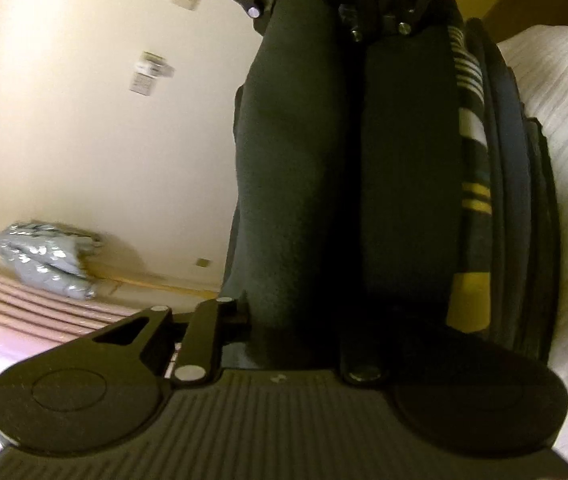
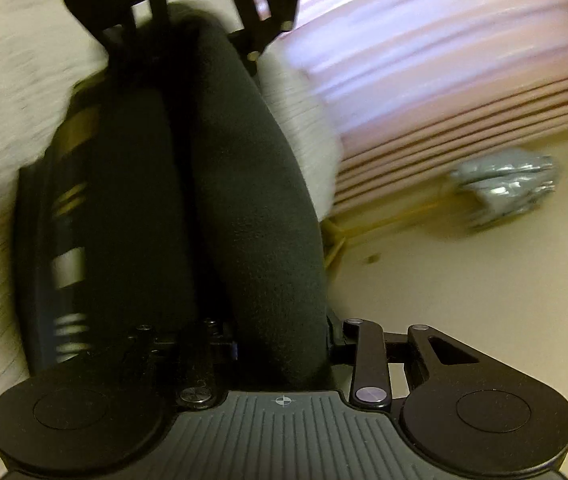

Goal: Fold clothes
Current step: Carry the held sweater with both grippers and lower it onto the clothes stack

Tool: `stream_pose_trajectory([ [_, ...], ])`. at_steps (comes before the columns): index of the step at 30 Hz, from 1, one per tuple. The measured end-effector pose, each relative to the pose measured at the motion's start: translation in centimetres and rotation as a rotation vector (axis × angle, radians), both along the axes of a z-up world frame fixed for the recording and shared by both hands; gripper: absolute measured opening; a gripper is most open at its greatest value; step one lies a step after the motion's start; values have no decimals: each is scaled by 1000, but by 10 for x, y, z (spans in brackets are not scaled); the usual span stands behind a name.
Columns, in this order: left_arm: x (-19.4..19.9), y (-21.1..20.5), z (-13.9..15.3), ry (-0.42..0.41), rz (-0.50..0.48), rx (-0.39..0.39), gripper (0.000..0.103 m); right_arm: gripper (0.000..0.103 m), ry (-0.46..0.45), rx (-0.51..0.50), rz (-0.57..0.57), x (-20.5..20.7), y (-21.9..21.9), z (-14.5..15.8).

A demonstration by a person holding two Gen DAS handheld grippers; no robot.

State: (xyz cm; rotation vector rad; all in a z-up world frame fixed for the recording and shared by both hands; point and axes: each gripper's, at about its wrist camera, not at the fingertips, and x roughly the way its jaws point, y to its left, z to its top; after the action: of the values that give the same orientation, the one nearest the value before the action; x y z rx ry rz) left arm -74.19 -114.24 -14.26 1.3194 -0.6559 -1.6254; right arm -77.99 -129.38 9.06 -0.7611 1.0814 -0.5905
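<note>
Left gripper (image 1: 358, 92) closed beside striped garment (image 1: 472, 200); wall switches (image 1: 145, 74) here only.

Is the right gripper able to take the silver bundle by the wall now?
Probably not. The right gripper looks shut beside the striped garment, and the silver bundle lies apart across the room, by the wall.

Silver bundle (image 1: 49, 258) beside pink curtain (image 1: 23, 300).
</note>
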Motion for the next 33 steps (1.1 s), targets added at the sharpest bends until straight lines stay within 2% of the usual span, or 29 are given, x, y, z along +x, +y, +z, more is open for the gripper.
stream_pose_trajectory([
  [3,8,7,12,53,23,-5,22,35,-28,-34,-15,-10,17,-3],
  [5,9,7,17,64,34,-1,25,41,-16,-44,-28,-15,26,2],
  [7,9,8,17,64,46,-6,26,59,-6,-71,-47,-22,33,7],
  [10,8,9,14,71,58,-12,22,61,3,-90,-98,-36,39,10],
  [12,4,4,18,76,58,-15,21,61,-20,-54,-123,-44,39,14],
  [13,3,1,21,76,57,-15,21,60,-35,-32,-132,-48,38,17],
  [14,4,-1,23,75,56,-13,20,51,-49,-10,-142,-51,38,19],
  [15,6,-3,25,73,55,-11,20,26,-54,3,-148,-53,38,23],
  [18,9,-3,33,63,53,-33,17,20,-48,27,-159,-57,41,36],
  [21,9,14,46,96,43,-78,16,19,-118,6,-161,-65,53,71],
  [23,7,18,32,84,42,-26,18,19,-145,22,-166,-56,65,78],
  [25,0,17,12,46,37,-5,14,19,-109,52,-157,-53,71,61],
  [27,-4,15,6,18,46,-23,14,20,-66,57,-151,-53,69,40],
  [29,-6,16,8,28,58,-24,14,20,-62,37,-163,-55,72,38],
  [30,-6,17,10,39,63,-21,14,21,-77,39,-177,-58,75,43],
  [32,-4,18,8,30,63,-26,14,40,-131,66,-204,-64,77,56],
  [33,-3,19,6,30,67,-31,14,60,-188,103,-215,-67,77,67],
])
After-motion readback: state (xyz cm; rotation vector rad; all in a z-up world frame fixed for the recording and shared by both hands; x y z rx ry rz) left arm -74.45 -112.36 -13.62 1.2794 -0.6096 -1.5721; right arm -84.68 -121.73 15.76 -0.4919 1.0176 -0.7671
